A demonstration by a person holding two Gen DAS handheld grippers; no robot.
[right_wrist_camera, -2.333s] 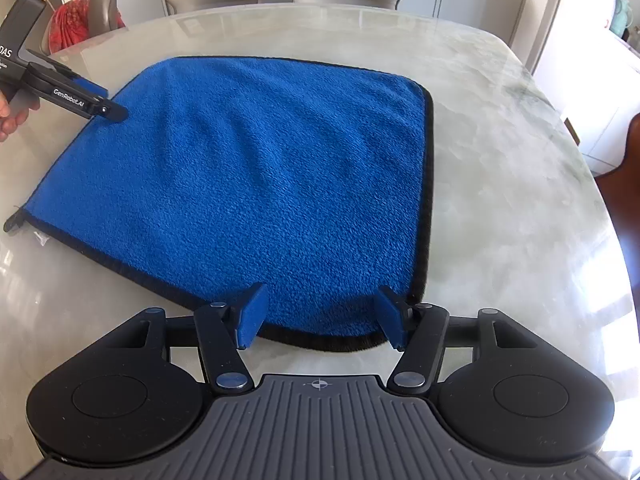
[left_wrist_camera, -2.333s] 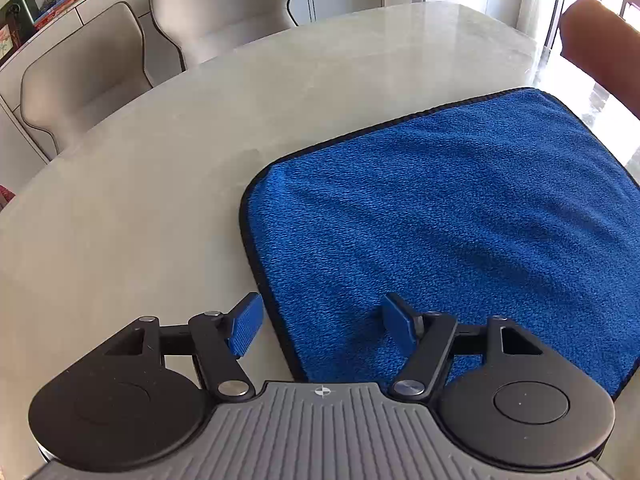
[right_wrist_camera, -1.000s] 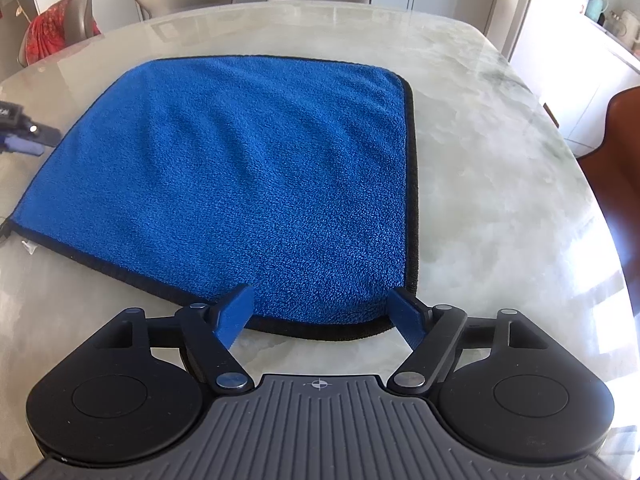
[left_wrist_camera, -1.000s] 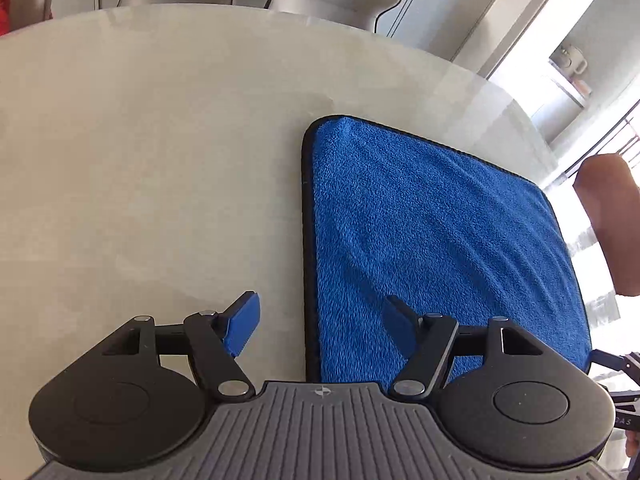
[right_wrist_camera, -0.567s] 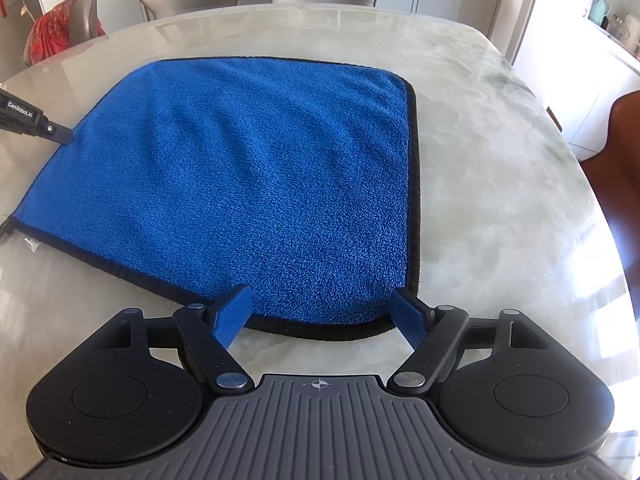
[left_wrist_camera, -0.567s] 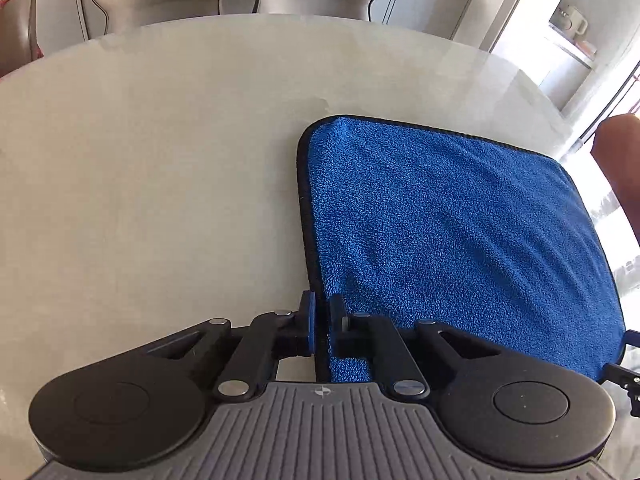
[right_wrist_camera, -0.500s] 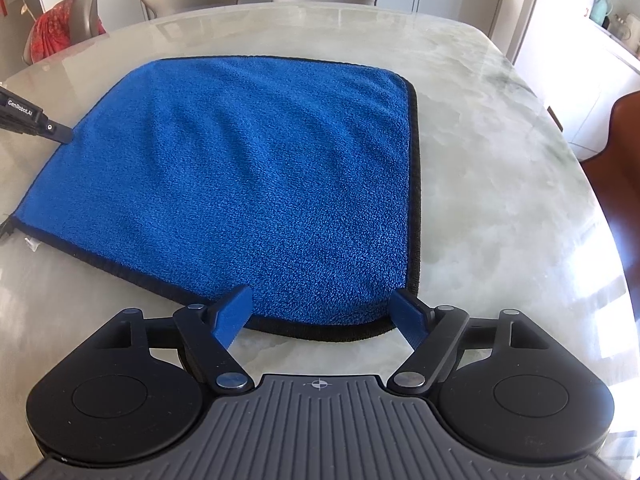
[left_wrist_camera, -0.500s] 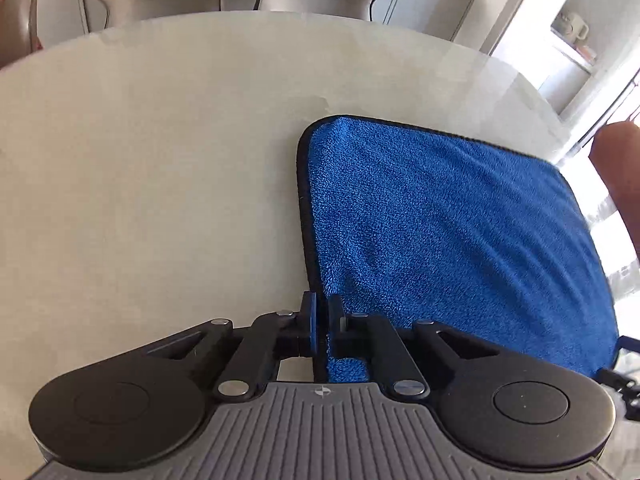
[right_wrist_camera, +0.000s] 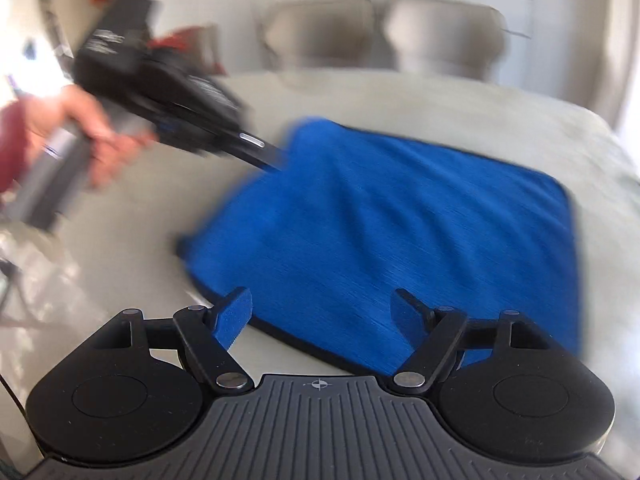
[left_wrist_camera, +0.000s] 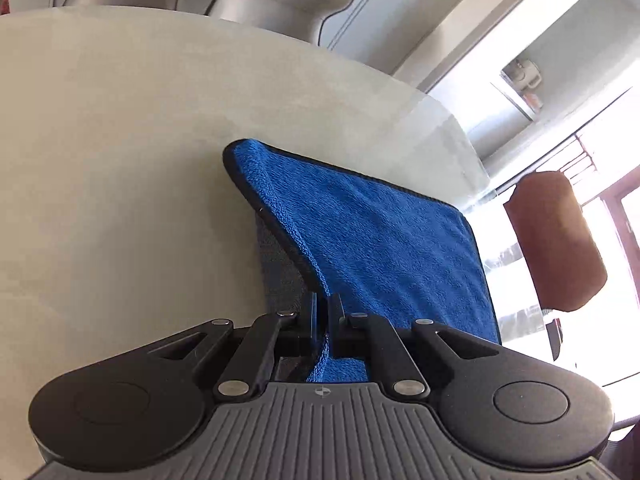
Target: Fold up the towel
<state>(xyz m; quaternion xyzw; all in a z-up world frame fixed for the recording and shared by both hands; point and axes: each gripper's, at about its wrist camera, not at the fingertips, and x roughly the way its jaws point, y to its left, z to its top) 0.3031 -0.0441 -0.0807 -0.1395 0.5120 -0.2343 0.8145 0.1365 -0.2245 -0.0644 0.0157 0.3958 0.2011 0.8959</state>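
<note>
On the table (left_wrist_camera: pixel 120 160), through the left wrist view, I have the left gripper (left_wrist_camera: pixel 322 312) clamped tight on the near edge of the towel (left_wrist_camera: pixel 380 248), fingers pinched together with the black hem between them. That edge is lifted off the table and the cloth slopes away to its far corners, which lie flat on the table. I judge this as the start of the first fold: one corner is picked up, and the other is not.

From the right wrist view, which is badly smeared, the right gripper (right_wrist_camera: pixel 320 312) hangs just above the towel's near edge with its fingers spread wide and nothing between them. Across the towel I see the hand (right_wrist_camera: pixel 92 136) holding the left gripper, its tip seemingly at the towel's left edge, though the blur hides the contact.

Next I need the right fingers down over the hem and closed, then both corners carried together across the towel.

No containers show in either view.
</note>
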